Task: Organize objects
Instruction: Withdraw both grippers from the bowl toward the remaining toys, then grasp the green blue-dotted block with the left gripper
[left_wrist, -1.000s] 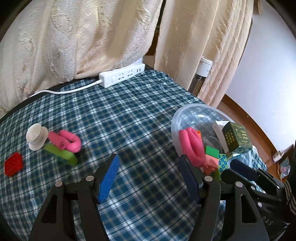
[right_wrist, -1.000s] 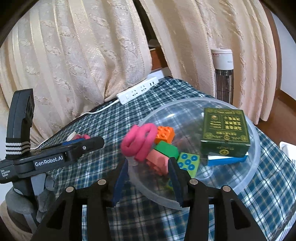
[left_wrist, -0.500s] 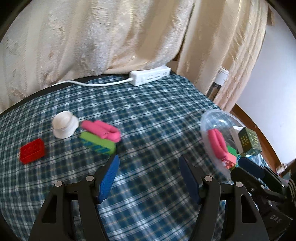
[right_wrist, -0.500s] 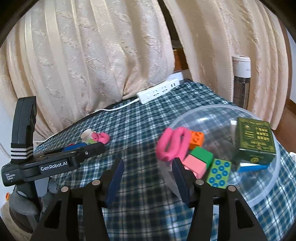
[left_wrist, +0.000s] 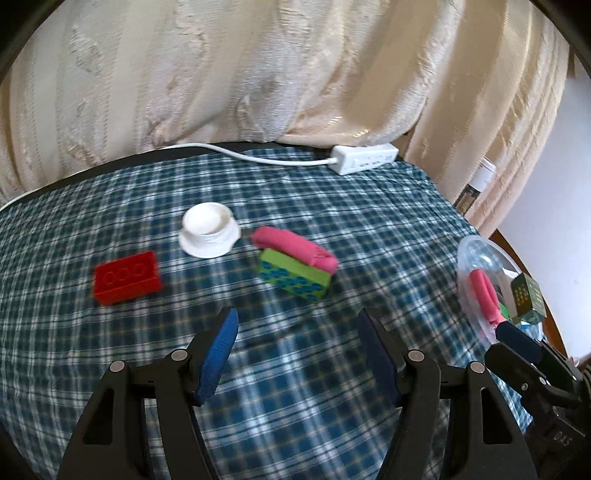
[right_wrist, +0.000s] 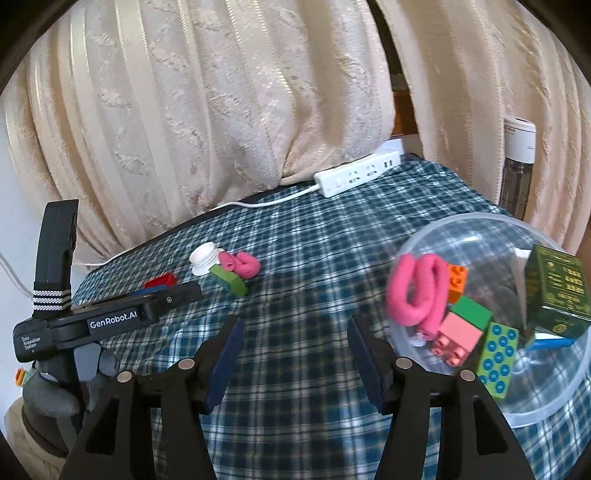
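The left gripper (left_wrist: 297, 349) hovers over the plaid-covered counter (left_wrist: 369, 206) with its jaws spread wide and nothing between them. Just beyond it lie a green block (left_wrist: 294, 278) with a pink roll (left_wrist: 295, 248) resting on its far edge, a white cap (left_wrist: 209, 229) to their left, and a red brick (left_wrist: 126, 277) further left and apart. Motion blur softens the green block's pattern and the cloth near the fingers.

The right gripper (right_wrist: 295, 360) is also wide apart and empty, near the left rim of the clear bowl (right_wrist: 546, 410). In the bowl sit a pink loop (right_wrist: 417, 293), an orange brick (right_wrist: 457, 282) half hidden behind it, a green brick (right_wrist: 471, 314), a pink brick (right_wrist: 458, 336), a dotted block (right_wrist: 498, 358) and a dark green box (right_wrist: 557, 291), which covers most of a blue-edged piece under it. The bowl's right side is cut off by the lens edge. In the left view only a sliver of the bowl shows, partly behind the right gripper's tip.

A power strip (right_wrist: 356, 173) lies at the far edge, under the curtain (right_wrist: 221, 110).
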